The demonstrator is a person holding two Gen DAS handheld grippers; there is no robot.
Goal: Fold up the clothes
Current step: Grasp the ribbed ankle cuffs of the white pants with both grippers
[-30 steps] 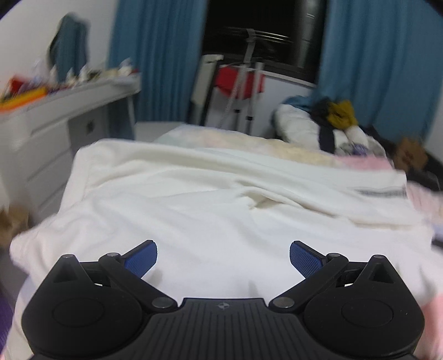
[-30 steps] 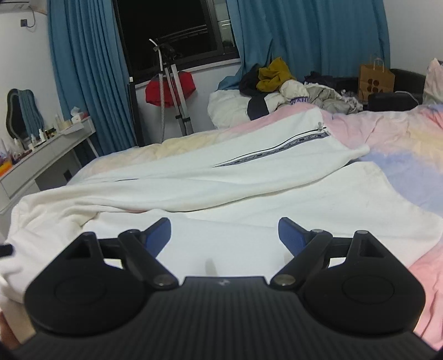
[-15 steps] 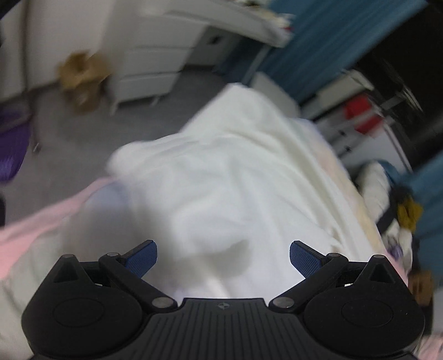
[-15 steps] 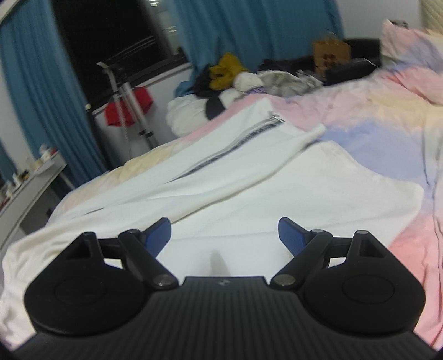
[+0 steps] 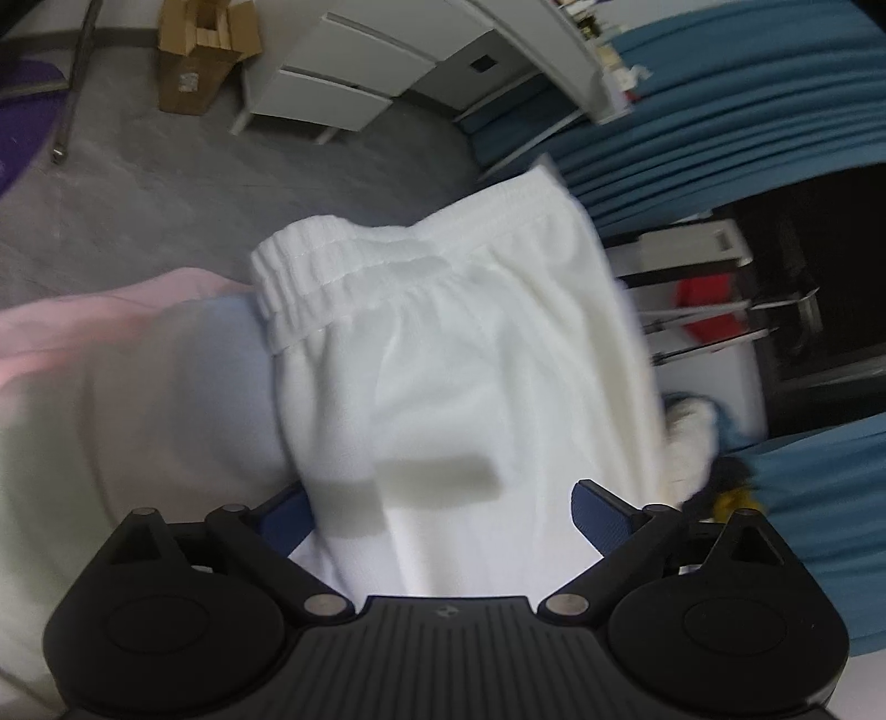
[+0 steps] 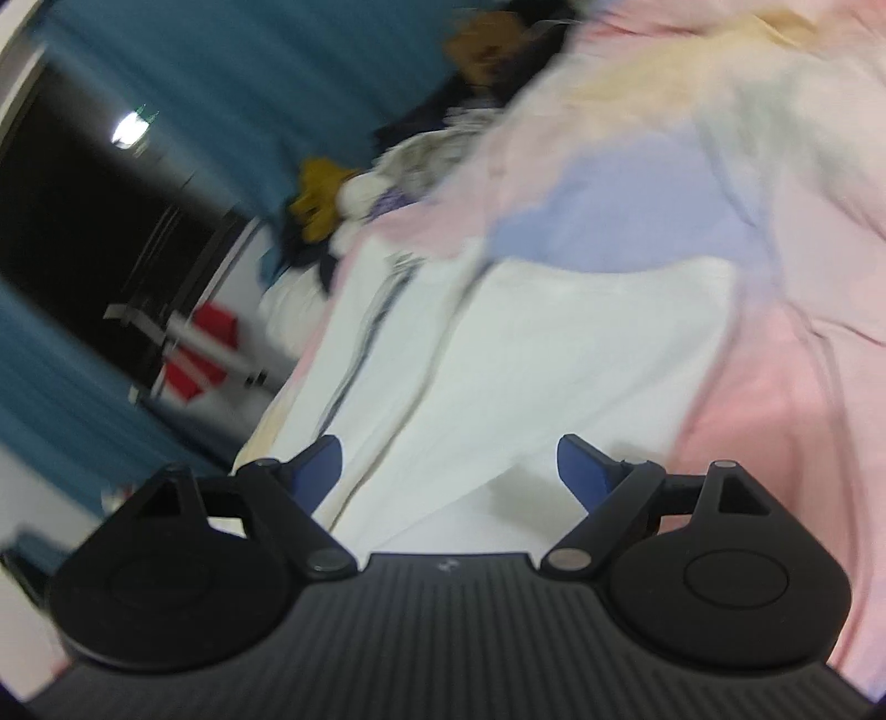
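White trousers (image 5: 459,354) lie on the bed, their elastic waistband (image 5: 310,271) at the bed's edge in the left wrist view. My left gripper (image 5: 437,512) is open just above the cloth near the waist, with the fabric lying between its blue fingers. In the right wrist view the white trouser legs (image 6: 498,360) stretch away, one with a dark side stripe (image 6: 382,299). My right gripper (image 6: 448,462) is open low over the legs. The view is tilted and blurred.
The bed has a pink, lilac and yellow sheet (image 6: 775,387). A white drawer unit (image 5: 354,72) and a cardboard box (image 5: 205,50) stand on the grey floor left of the bed. Blue curtains (image 5: 747,99) and a clothes pile (image 6: 343,194) lie beyond.
Both grippers have swung and tilted down toward the trousers. The left view turned from the room to the waistband at the bed's edge; the right rolled leftward over the legs. Both stayed open.
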